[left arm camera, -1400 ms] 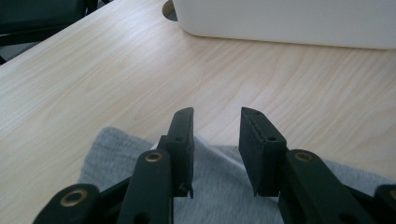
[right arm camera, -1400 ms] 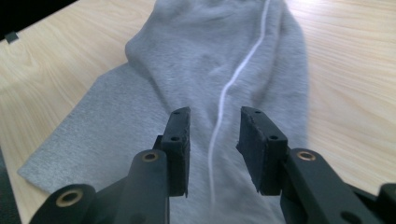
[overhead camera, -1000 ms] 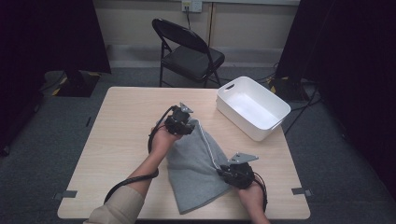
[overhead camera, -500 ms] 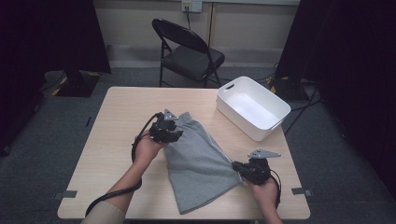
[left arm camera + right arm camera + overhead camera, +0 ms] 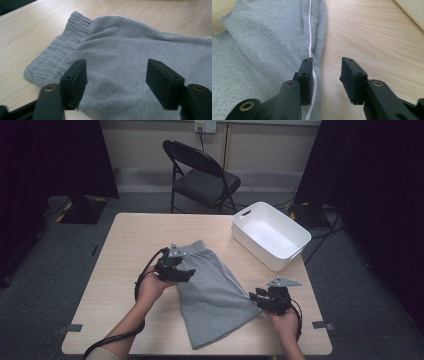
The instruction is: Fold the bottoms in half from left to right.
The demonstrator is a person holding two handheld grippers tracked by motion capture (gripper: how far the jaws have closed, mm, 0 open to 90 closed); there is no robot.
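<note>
My left gripper (image 5: 186, 273) sits at the left edge of the grey shorts (image 5: 215, 292), near their ribbed waistband (image 5: 58, 48), which points toward the far side of the wooden table (image 5: 125, 250). From above I cannot read the jaws; the left gripper view settles it: they stand wide apart over the cloth, having just been opening, with fabric lying below and between them but nothing pinched.

The shorts lie flat in the table's middle, slanting from the waistband down toward my side.

At their right edge is my right gripper (image 5: 256, 298). The right gripper view shows what the high view hides: a white stripe (image 5: 310, 37) along the side seam, one jaw over it, the other over bare wood, jaws parted and freshly opened, gripping nothing.

Beyond, right, stands a white bin (image 5: 290, 227).
</note>
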